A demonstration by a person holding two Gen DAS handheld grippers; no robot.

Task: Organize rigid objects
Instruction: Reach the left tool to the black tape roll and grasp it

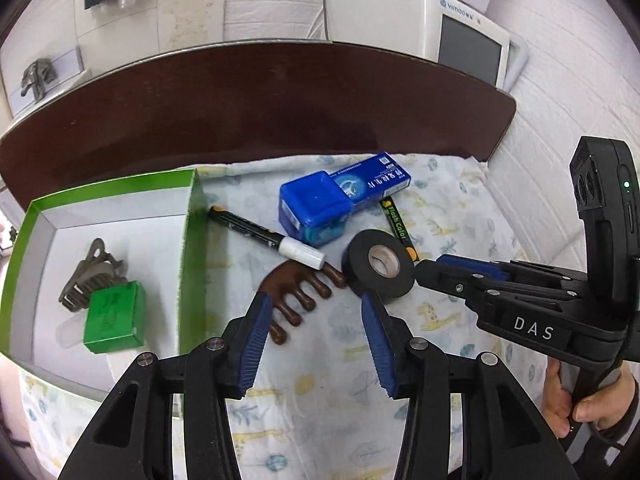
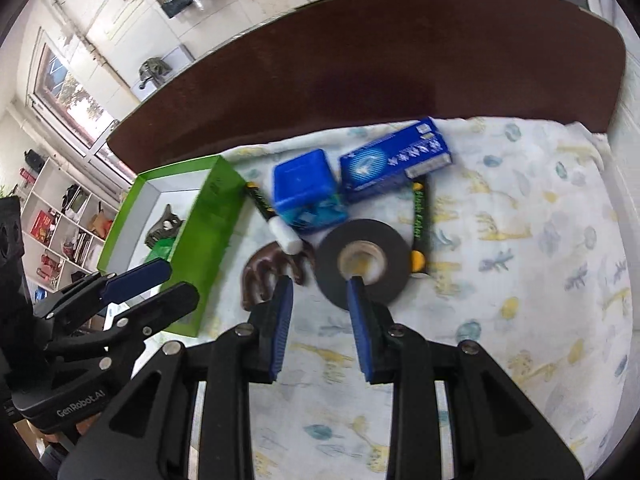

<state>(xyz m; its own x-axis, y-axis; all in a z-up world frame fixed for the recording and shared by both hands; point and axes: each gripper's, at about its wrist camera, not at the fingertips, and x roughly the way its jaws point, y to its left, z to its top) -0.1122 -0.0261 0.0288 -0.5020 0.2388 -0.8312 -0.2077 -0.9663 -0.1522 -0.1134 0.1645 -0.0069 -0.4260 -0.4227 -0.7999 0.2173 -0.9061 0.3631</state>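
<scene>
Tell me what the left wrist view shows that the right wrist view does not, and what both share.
Only the left wrist view: a white machine behind the headboard, and the hand holding the right gripper, whose tips sit by the tape.

Only the right wrist view: a window and shelves at left.

Both: the green box holding a clip and a green block; the marker, comb, blue boxes and tape on the cloth. The left gripper is open.

Left hand-held gripper [image 1: 316, 312] jaws apart above brown comb [image 1: 298, 292], black tape roll [image 1: 380, 266] beside right hand-held gripper [image 1: 430, 270], green box [image 1: 192, 240] holding clip [image 1: 86, 276]
</scene>
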